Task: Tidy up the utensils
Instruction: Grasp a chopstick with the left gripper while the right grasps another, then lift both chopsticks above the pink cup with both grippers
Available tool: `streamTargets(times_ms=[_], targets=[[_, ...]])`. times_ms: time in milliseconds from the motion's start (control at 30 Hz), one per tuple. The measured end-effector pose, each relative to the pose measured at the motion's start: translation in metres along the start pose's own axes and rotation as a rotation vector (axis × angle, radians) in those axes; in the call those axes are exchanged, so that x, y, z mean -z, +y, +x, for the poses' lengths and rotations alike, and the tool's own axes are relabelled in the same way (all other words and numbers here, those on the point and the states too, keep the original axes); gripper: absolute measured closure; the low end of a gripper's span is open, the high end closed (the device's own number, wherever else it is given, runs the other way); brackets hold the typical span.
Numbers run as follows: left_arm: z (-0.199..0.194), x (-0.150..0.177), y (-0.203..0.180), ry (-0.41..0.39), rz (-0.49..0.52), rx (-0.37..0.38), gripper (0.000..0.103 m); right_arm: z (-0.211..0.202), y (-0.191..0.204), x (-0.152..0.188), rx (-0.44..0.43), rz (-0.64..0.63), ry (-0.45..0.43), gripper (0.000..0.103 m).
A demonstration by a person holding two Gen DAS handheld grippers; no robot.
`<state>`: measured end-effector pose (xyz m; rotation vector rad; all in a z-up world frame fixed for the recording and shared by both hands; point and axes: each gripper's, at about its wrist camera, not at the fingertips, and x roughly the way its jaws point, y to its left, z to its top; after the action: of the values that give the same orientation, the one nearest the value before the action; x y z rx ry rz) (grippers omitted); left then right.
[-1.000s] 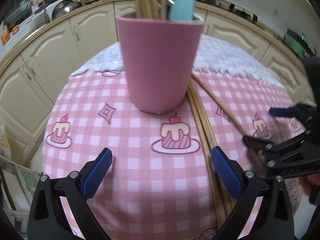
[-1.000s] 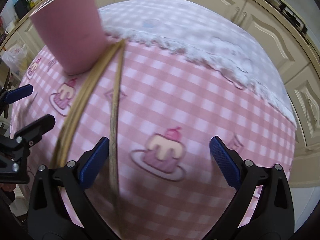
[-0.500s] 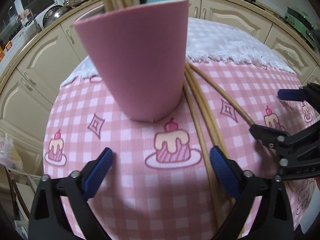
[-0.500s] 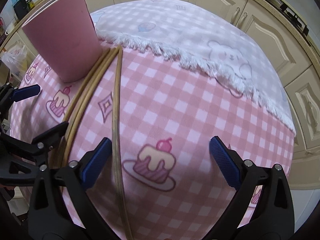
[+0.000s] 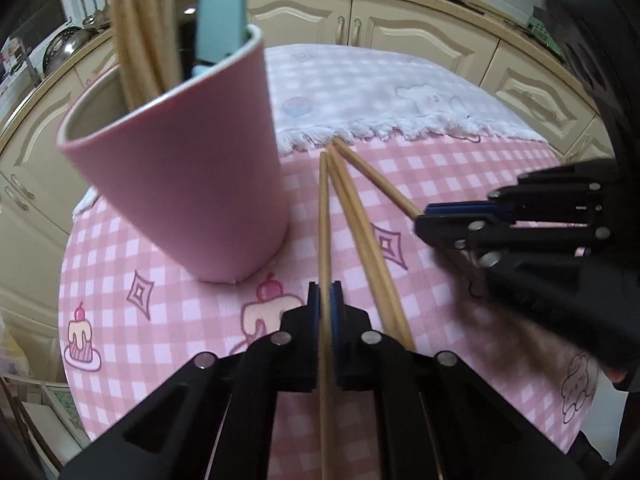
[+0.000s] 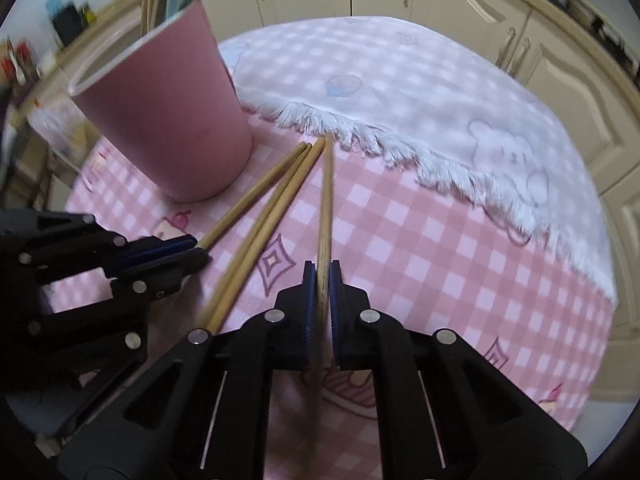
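Picking up chopsticks, one in each gripper

The left gripper (image 5: 325, 296) and the right gripper (image 6: 323, 276) are each pinching one chopstick (image 5: 324, 216) beside two loose ones (image 5: 362, 236) lying on the pink checked cloth (image 5: 460, 168); jaws having just been closing. Next, probably lifting each and dropping it tip-down into the pink cup (image 5: 180, 184), already holding others

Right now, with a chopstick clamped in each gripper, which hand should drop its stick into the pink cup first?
Left, probably. The left gripper and its chopstick sit right beside the pink cup. The right gripper holds the outermost chopstick, with two loose chopsticks lying between it and the cup.
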<state>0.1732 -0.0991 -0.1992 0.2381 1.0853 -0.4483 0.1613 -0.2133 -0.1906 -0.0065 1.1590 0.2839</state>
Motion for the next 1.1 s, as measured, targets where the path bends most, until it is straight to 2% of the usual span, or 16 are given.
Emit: streamTargets(times_ms=[100,267,533,800,1100], targets=[[-0.011,0.006,0.003,-0.045,-0.019,0.020,0.098,-0.015,-0.015,0.009,-0.079,0.065,-0.059,0.096],[-0.045,0.015,0.005,-0.168,-0.059,0.061,0.098,-0.043,-0.036,0.015,-0.148,0.137,-0.178,0.096],[-0.095,0.020,0.008,-0.390,-0.095,0.085,0.098,-0.081,-0.038,0.018,-0.196,0.136,-0.339,0.097],[-0.142,0.020,0.028,-0.609,-0.152,0.058,0.098,-0.105,-0.028,0.006,-0.226,0.118,-0.441,0.097],[-0.173,0.007,0.044,-0.764,-0.192,0.008,0.098,-0.145,-0.009,-0.012,-0.269,0.069,-0.566,0.097]])
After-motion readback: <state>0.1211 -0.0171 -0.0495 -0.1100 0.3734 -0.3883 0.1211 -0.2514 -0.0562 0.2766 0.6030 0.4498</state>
